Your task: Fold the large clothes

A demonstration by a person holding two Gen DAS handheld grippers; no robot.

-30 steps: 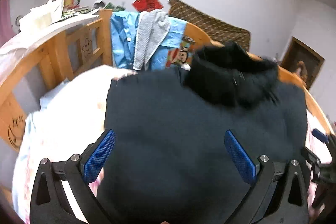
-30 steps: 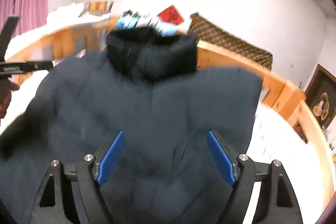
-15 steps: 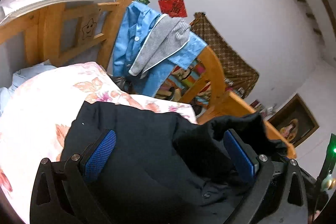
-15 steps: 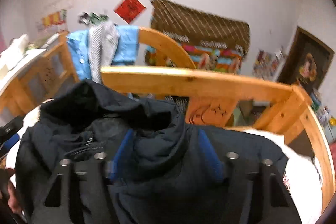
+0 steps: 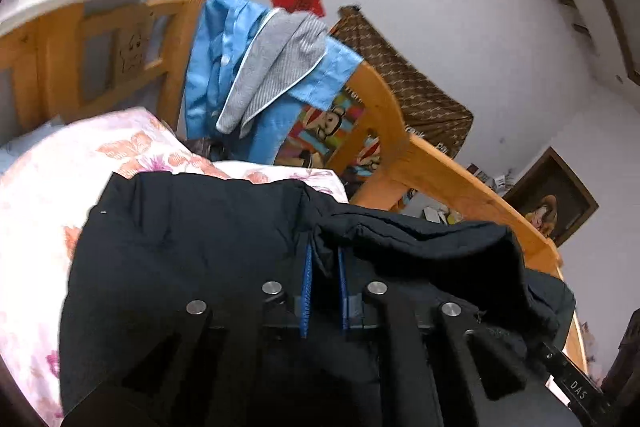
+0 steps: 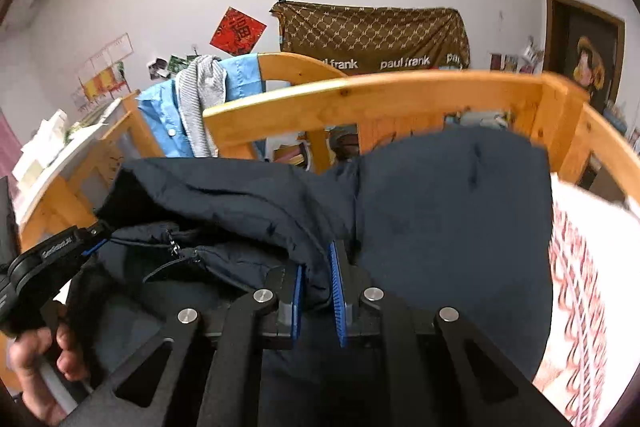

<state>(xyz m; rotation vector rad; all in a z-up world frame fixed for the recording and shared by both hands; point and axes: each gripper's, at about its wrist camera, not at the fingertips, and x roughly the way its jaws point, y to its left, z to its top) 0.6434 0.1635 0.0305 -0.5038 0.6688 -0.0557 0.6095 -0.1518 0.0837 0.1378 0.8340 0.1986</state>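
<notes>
L wrist view: my left gripper is pinched narrow on a fold of the dark navy jacket, blue pads nearly together w/ fabric between. Jacket lies on the floral bedsheet, spread across the bed; its long axis I can't tell from here. Hood/collar end bunches to the right near the wooden bed rail. Blue shirt w/ grey garment hangs over the headboard behind.

R wrist view: my right gripper jaws are closing, pads pressing a ridge of jacket cloth. Open collar w/ zipper points left, toward the left gripper in my left hand. Jacket body runs up to the wooden bed rail; bedsheet shows at right.
</notes>
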